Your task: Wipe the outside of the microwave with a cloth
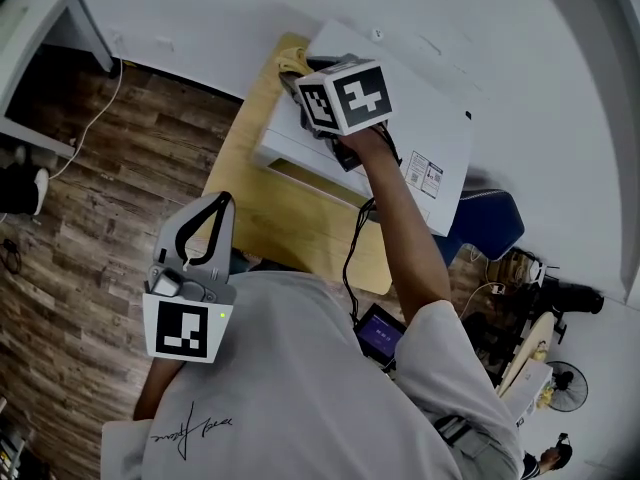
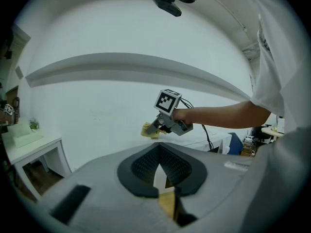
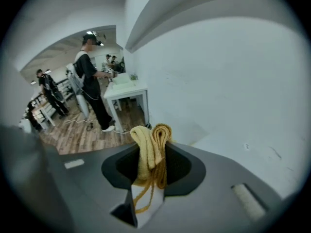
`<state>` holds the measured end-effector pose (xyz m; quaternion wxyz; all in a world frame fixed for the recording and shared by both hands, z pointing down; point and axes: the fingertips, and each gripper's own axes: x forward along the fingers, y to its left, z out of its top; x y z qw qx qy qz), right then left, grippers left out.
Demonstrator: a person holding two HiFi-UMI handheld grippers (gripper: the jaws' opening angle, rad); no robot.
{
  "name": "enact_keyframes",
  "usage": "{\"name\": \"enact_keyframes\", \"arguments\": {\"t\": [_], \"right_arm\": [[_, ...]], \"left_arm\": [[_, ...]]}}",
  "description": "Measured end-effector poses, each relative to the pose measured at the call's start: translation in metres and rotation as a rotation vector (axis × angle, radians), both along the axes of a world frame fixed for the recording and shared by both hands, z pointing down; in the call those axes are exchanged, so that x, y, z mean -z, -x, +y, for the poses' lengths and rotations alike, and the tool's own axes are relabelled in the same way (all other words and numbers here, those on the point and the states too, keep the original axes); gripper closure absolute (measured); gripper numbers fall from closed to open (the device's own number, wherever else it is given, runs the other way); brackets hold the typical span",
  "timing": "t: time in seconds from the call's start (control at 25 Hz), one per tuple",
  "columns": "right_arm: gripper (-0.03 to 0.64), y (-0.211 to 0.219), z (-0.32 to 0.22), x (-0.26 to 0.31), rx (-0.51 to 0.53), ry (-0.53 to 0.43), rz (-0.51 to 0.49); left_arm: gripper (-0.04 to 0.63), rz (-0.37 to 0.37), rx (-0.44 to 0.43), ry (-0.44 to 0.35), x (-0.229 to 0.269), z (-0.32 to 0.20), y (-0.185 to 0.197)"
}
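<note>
R tool (image 3: pixel 154 147) grips cloth (image 3: pixel 147 155) by microwave (image 1: pixel 425 118), L tool (image 2: pixel 156 147) seems shut

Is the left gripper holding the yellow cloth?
No, the yellow cloth is clamped in the right gripper; the left gripper holds nothing.

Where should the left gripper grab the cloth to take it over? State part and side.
Probably the folded bunch of the cloth jutting past the jaws of the right gripper, approached from beyond the tips: only that part is free, the rest is clamped.
</note>
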<state>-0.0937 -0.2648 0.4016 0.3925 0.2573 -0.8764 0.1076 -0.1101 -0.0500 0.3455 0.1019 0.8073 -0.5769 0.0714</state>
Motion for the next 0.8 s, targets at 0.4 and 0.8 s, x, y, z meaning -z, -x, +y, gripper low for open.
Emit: {"name": "enact_keyframes", "arguments": {"t": [0.4,0.8], "right_arm": [[0.494,-0.024,0.033,0.079,0.032,-0.005,-0.172],[0.494,-0.176,0.027,0.08,-0.229,-0.022,-0.129]], "left_arm": [[0.604,0.006,-0.099,-0.01,0.002,-0.004,-0.026],[0.604,0.02,-0.232,-0.019,0.005,-0.014,-0.068]]}}
